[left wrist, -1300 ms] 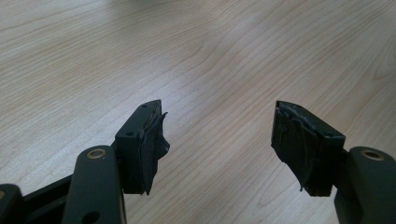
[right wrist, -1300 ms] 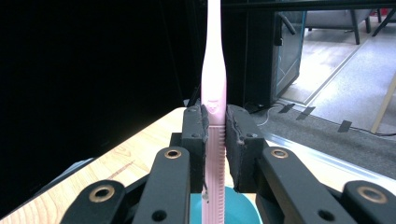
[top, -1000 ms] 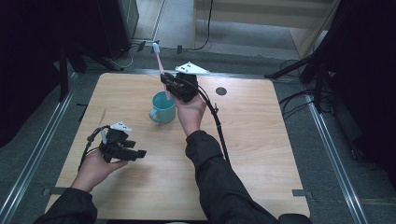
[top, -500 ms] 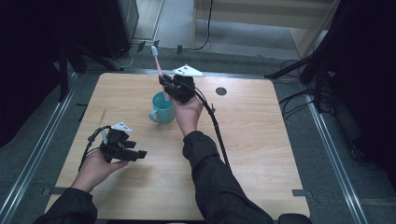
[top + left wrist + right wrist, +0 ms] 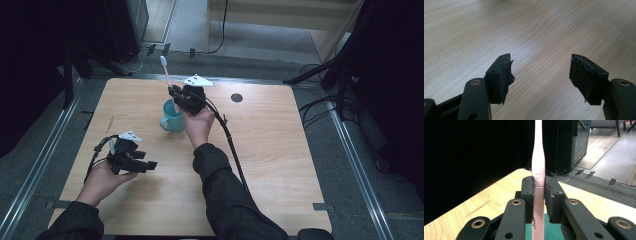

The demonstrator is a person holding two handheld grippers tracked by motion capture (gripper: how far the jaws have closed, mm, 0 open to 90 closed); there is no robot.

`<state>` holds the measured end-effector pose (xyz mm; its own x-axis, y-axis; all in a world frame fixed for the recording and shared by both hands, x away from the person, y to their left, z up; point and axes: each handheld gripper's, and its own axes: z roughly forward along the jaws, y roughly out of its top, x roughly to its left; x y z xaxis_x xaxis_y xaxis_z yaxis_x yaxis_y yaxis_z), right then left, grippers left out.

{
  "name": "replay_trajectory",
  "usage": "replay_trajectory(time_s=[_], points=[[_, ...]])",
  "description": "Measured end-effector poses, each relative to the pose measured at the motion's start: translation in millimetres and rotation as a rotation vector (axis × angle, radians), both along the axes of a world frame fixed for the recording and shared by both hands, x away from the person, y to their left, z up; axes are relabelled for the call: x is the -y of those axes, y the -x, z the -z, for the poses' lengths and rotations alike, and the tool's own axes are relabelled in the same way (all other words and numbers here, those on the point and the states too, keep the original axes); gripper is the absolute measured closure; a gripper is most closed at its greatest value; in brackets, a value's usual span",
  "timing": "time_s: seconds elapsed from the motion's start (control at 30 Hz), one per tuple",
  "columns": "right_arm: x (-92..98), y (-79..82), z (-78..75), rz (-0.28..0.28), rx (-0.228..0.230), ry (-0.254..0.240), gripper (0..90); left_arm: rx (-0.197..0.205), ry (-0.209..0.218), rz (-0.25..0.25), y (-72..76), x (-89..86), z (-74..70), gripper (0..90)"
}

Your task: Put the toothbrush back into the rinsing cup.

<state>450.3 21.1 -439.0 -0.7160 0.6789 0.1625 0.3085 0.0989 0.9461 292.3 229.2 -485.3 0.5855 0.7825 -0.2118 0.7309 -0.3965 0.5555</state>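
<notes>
A pink toothbrush [image 5: 166, 74] with a white head stands nearly upright over a teal mug [image 5: 172, 117] near the middle of the wooden table [image 5: 280, 150]. My right gripper [image 5: 176, 94] is shut on its handle just above the mug. In the right gripper view the pads press both sides of the toothbrush [image 5: 538, 185], and the mug's teal rim [image 5: 554, 232] shows below the right gripper [image 5: 539, 195]. My left gripper [image 5: 145, 164] rests low at the table's left front, open with nothing between its jaws. The left gripper [image 5: 541, 77] looks over bare wood.
A round dark hole [image 5: 236, 97] sits in the tabletop right of the mug. Metal rails [image 5: 45, 165] run along both sides of the table. Cables and dark stands [image 5: 320, 107] lie on the floor beyond the far and right edges.
My right gripper has sunk a little with the toothbrush, bringing its lower end closer into the mug. The left gripper has not moved.
</notes>
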Motion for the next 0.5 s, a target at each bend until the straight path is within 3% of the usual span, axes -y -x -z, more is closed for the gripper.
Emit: replay_trajectory(time_s=[0.5], points=[[0.8, -2.2, 18.1, 0.015, -0.048, 0.022, 78.7, -0.004, 0.001, 0.001, 0.0, 0.8, 0.6, 34.5]])
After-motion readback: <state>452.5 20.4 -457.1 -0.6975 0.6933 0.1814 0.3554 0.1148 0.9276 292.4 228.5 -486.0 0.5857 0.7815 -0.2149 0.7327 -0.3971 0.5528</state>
